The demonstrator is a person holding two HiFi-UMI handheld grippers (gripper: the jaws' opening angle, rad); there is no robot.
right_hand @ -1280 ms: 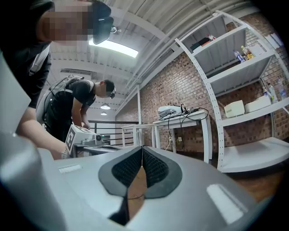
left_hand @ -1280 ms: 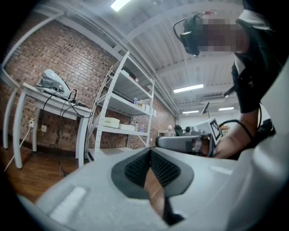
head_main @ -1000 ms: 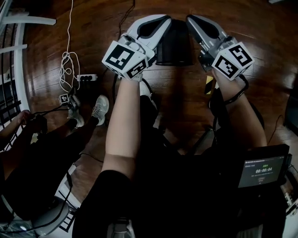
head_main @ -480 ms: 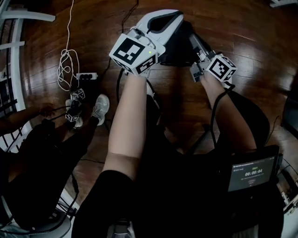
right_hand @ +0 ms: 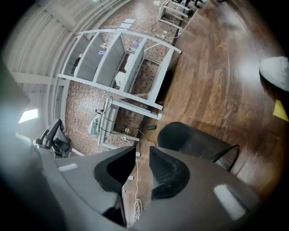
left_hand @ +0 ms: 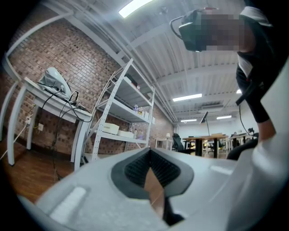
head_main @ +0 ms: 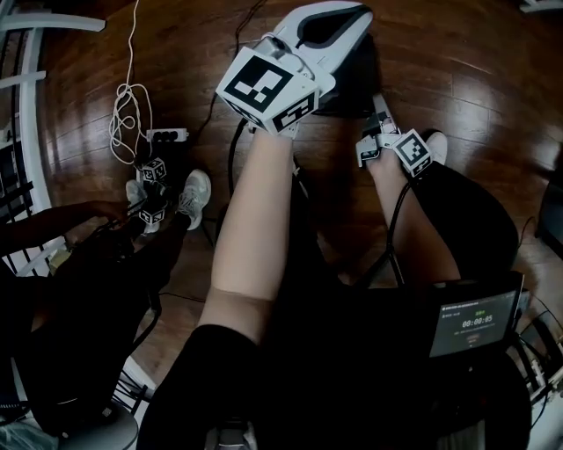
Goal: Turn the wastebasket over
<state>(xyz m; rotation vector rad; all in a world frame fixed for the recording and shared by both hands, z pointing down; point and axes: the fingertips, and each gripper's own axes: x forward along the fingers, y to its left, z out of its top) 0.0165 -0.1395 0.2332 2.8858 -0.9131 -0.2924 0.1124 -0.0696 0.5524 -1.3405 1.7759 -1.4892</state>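
The black mesh wastebasket (right_hand: 194,142) is on the wooden floor just beyond my right gripper (right_hand: 142,151), its closed end away from the boards and its rim (right_hand: 229,158) towards them. The right gripper's jaws are opening with nothing between them; floor and a white cable show through the gap. In the head view only a dark part of the wastebasket (head_main: 356,86) shows behind my left gripper (head_main: 339,22), and the right gripper (head_main: 376,104) sits low beside it. The left gripper (left_hand: 149,152) points out into the room, tips together, holding nothing.
A power strip (head_main: 164,136) and a coiled white cable (head_main: 127,110) lie on the floor at left. Beside them sits another person, whose shoe (head_main: 194,195) is nearby. White metal shelves (right_hand: 122,67) stand by the brick wall. A white shoe (right_hand: 275,72) and yellow tape (right_hand: 281,110) are close to the basket.
My right gripper has dropped towards the floor, rolled, and parted its jaws. The left gripper has risen a little towards the camera, hiding more of the wastebasket.
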